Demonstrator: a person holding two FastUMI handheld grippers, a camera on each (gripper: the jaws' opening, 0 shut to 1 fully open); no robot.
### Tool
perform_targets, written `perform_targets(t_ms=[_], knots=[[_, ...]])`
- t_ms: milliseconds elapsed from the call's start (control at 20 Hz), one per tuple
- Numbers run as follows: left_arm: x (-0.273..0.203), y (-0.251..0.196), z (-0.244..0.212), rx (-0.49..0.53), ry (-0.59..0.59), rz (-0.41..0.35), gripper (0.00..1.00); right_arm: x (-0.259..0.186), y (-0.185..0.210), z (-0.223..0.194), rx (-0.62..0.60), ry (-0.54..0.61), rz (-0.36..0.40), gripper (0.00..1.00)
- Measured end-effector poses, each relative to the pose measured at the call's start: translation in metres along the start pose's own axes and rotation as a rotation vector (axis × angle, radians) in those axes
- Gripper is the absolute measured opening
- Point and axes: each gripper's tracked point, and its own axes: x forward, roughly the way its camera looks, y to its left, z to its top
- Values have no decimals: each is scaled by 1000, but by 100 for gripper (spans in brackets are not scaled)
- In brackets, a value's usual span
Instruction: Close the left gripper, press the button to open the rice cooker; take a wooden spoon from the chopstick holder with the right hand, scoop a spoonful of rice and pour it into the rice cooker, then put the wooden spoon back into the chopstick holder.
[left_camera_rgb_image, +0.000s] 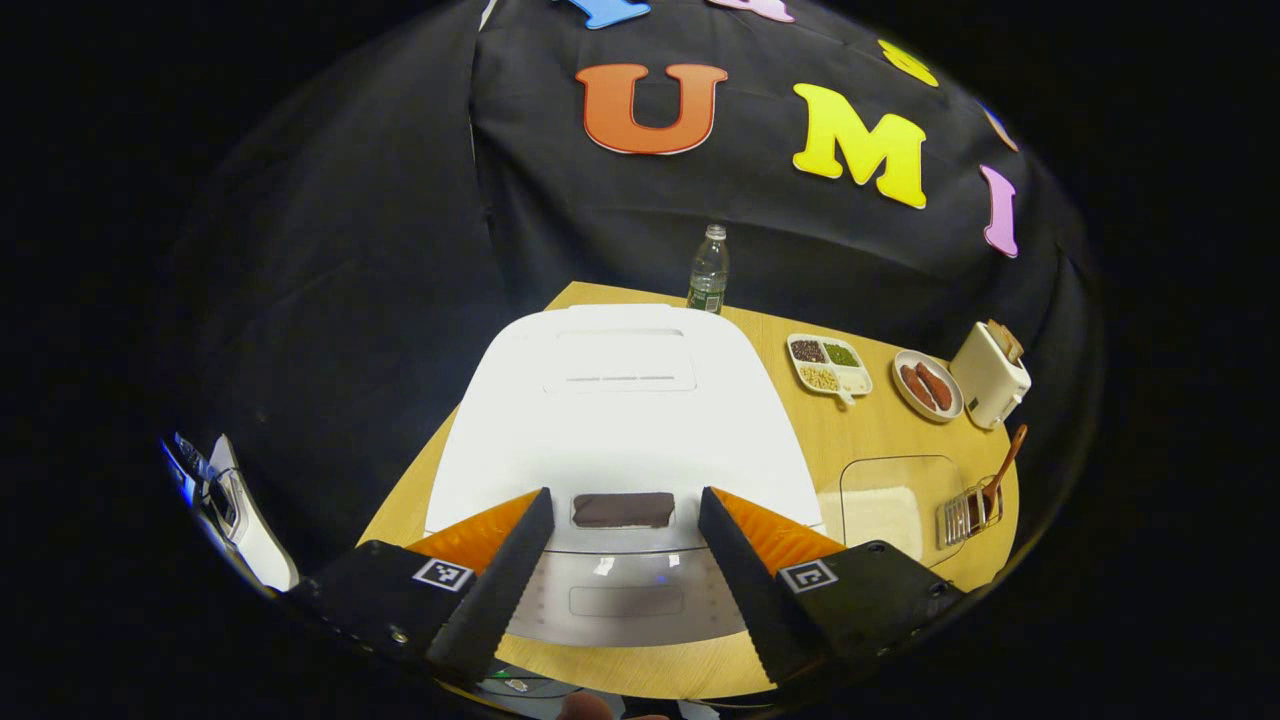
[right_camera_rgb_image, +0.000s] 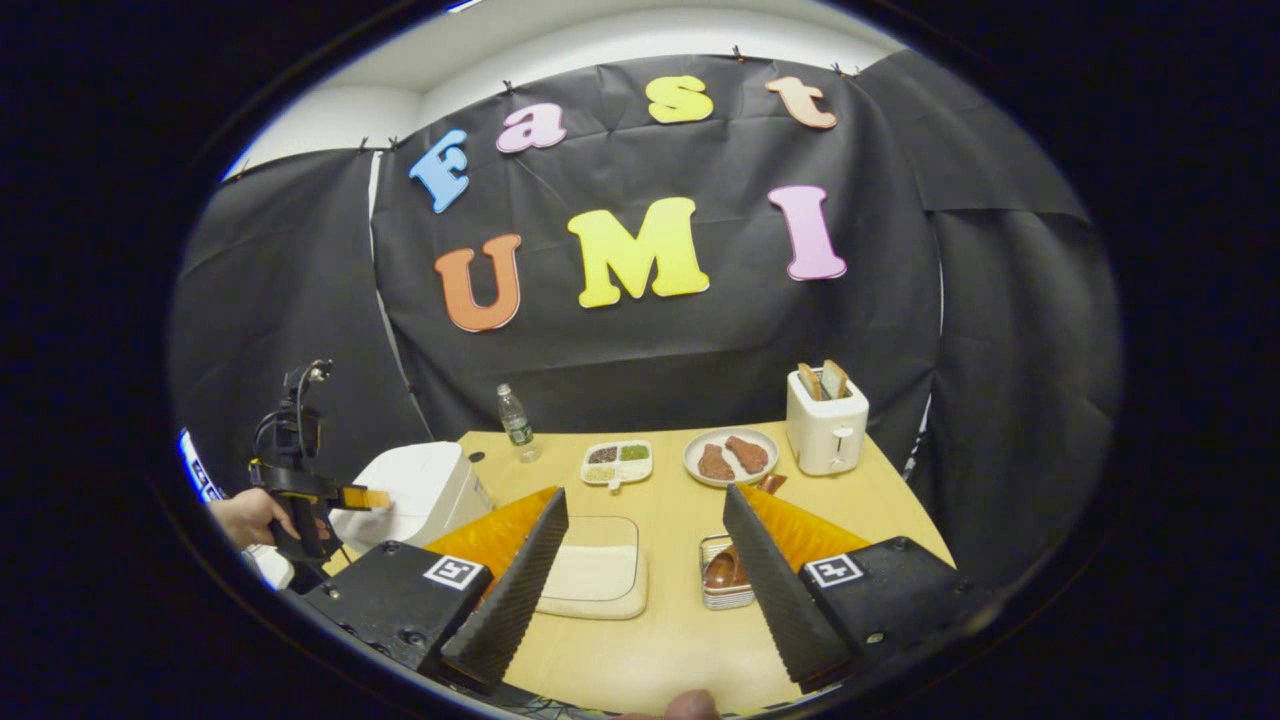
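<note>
The white rice cooker (left_camera_rgb_image: 620, 420) stands shut on the wooden table, its dark button (left_camera_rgb_image: 623, 509) at the front of the lid. My left gripper (left_camera_rgb_image: 625, 570) hovers open just above that front, one finger on each side of the button, touching nothing. A wooden spoon (left_camera_rgb_image: 1003, 467) stands in the wire chopstick holder (left_camera_rgb_image: 968, 514) to the right, beside a clear box of rice (left_camera_rgb_image: 885, 505). In the right gripper view my right gripper (right_camera_rgb_image: 640, 580) is open over the table's near edge, the rice box (right_camera_rgb_image: 595, 580) and the holder (right_camera_rgb_image: 727, 575) lying between its fingers farther off. The cooker (right_camera_rgb_image: 415, 492) sits at left, the left gripper (right_camera_rgb_image: 300, 485) in a hand beside it.
At the back of the table stand a water bottle (right_camera_rgb_image: 516, 422), a divided dish of grains (right_camera_rgb_image: 617, 462), a plate with brown food (right_camera_rgb_image: 731, 456) and a white toaster (right_camera_rgb_image: 826, 420) with bread in it. The black cloth wall closes the booth behind.
</note>
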Motion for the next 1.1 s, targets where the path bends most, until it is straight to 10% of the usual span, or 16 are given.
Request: perform_targets(t_ms=[600, 1100], knots=[[-178, -56, 87, 29, -484, -135, 95, -61, 30, 62, -69, -224, -56, 99], [-334, -78, 35, 78, -709, -255, 94, -205, 79, 54, -94, -316, -102, 100]])
